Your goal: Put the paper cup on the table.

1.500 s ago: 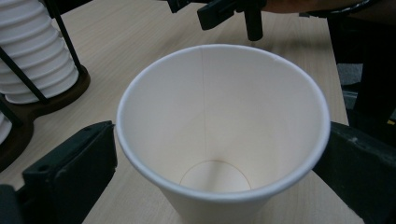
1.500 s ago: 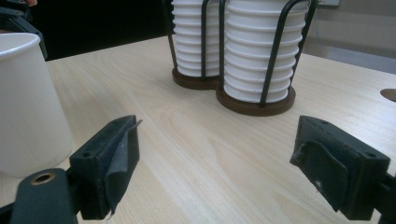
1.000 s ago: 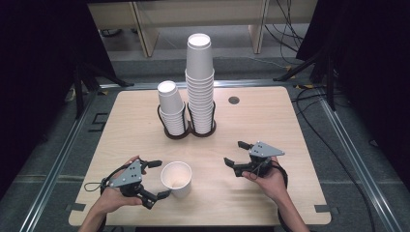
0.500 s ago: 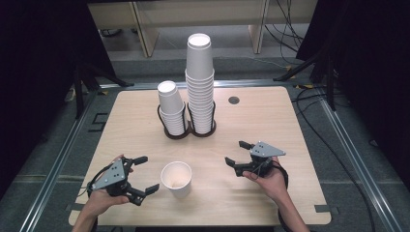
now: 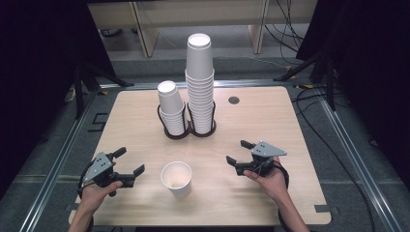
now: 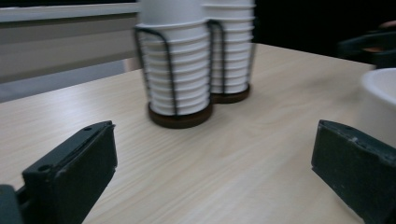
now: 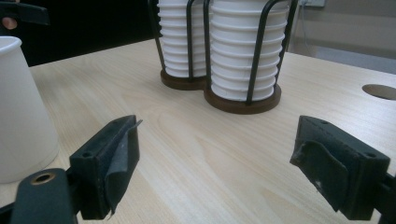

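High view alone shows single cup (image 5: pixel 176 179) upright between both empty grippers.

White cups (image 5: pixel 199 82), light wooden table (image 5: pixel 270 121)

In the left gripper view the single cup (image 6: pixel 379 105) is sliced off by the right edge, only a blurred rim and wall showing, and both stacks (image 6: pixel 198 56) lose their tops at the upper edge. A dark shape (image 6: pixel 369 44) at far right (possibly the other gripper) is too blurred to tell. In the right gripper view the loose cup (image 7: pixel 21 109) is cut by the left edge.
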Demonstrator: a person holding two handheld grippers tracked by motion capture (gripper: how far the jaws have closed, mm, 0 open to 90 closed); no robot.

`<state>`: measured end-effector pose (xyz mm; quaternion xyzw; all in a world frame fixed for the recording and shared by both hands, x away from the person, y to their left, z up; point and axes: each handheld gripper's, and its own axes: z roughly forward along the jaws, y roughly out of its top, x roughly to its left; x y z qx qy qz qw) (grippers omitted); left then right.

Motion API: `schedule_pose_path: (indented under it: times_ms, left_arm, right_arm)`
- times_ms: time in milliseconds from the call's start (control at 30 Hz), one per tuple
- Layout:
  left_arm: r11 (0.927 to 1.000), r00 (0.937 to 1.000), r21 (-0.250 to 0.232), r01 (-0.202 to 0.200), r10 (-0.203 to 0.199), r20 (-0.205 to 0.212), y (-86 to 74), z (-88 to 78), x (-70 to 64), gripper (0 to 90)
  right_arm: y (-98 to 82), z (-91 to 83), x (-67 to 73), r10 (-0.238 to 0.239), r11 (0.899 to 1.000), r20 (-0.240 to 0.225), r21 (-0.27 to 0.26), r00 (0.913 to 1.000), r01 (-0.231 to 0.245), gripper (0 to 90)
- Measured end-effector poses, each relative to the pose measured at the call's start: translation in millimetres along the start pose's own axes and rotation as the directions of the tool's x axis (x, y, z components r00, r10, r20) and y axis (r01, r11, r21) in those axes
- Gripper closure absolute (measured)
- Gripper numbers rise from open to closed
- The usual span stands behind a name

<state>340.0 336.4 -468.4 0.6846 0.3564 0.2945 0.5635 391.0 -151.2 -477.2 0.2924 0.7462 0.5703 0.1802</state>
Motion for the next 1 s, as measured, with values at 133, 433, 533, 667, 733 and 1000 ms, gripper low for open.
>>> schedule_pose_path:
  times_ms: [133,433,533,667,733,1000]
  left_arm:
    - [0.9998,0.9926,-0.009,0.018,-0.019,-0.12,-7.3,1.8,9.3,0.0]
    - [0.9992,0.9729,0.021,0.034,-0.028,-0.229,-18.4,2.5,15.8,0.0]
    - [0.9992,0.9742,0.018,0.036,-0.031,-0.223,-19.8,4.0,15.7,0.0]
    - [0.9987,0.9733,0.026,0.044,-0.037,-0.227,-20.3,4.2,15.3,0.0]
    - [0.9987,0.9731,0.026,0.044,-0.037,-0.228,-20.3,4.6,16.0,0.0]
    - [0.9984,0.972,0.021,0.052,-0.046,-0.231,-20.7,4.2,16.0,0.0]
  right_arm:
    - [-0.6,-0.2,0.2,-0.002,1.0,0.008,0.003,1.0,0.002,15.3]
    - [-3.0,1.1,0.5,-0.004,1.0,0.011,0.002,0.9999,0.004,15.3]
    - [-3.6,1.9,0.9,0.015,1.0,-0.008,0.009,0.9999,-0.015,15.3]
    - [-4.1,3.0,-0.2,0.0,1.0,-0.001,0.001,1.0,0.0,15.3]
    - [-3.8,1.7,-0.7,-0.013,1.0,0.018,0.001,0.9998,0.013,15.3]
    - [-2.9,1.4,-0.6,0.004,1.0,0.014,0.004,0.9999,-0.004,15.3]
